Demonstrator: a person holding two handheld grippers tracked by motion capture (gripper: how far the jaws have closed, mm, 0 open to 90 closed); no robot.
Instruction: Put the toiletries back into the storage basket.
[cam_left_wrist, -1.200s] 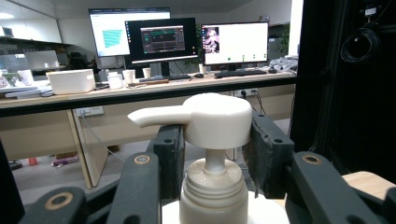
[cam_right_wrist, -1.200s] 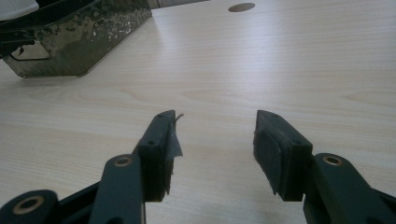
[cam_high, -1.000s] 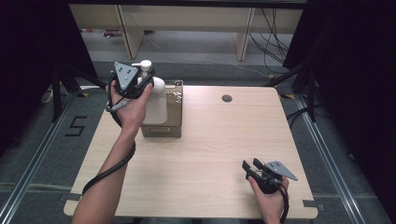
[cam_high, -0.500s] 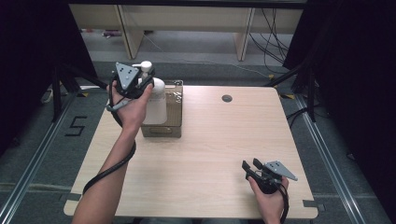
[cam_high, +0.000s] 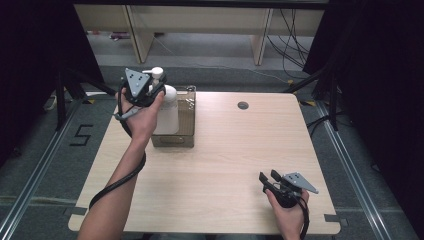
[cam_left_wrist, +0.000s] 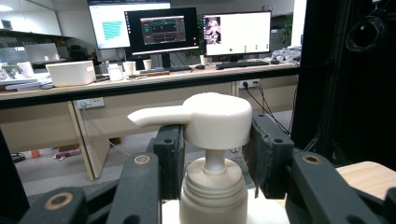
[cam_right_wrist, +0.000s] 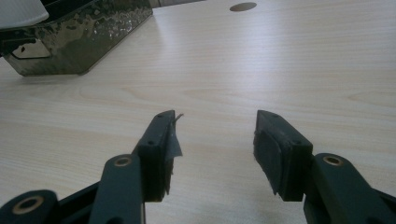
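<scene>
A white pump bottle (cam_high: 167, 112) stands upright over an open dark box (cam_high: 172, 141) at the table's far left. Whether its base rests inside the box is hidden. My left gripper (cam_high: 156, 87) is shut on the bottle just below the pump head (cam_left_wrist: 217, 119), one jaw on each side of the neck. The spout points left in the left gripper view. My right gripper (cam_high: 269, 176) rests near the table's front right edge, open, with nothing between its jaws. The right gripper view has that same gripper (cam_right_wrist: 215, 130) low over bare wood, facing the box (cam_right_wrist: 79, 32).
A round cable hole (cam_high: 243, 105) sits near the far edge of the wooden table (cam_high: 225, 150). Black curtains hang to the left and right. Beyond the table stand desks with monitors (cam_left_wrist: 163, 30). The floor at the left bears a "5" marking (cam_high: 82, 135).
</scene>
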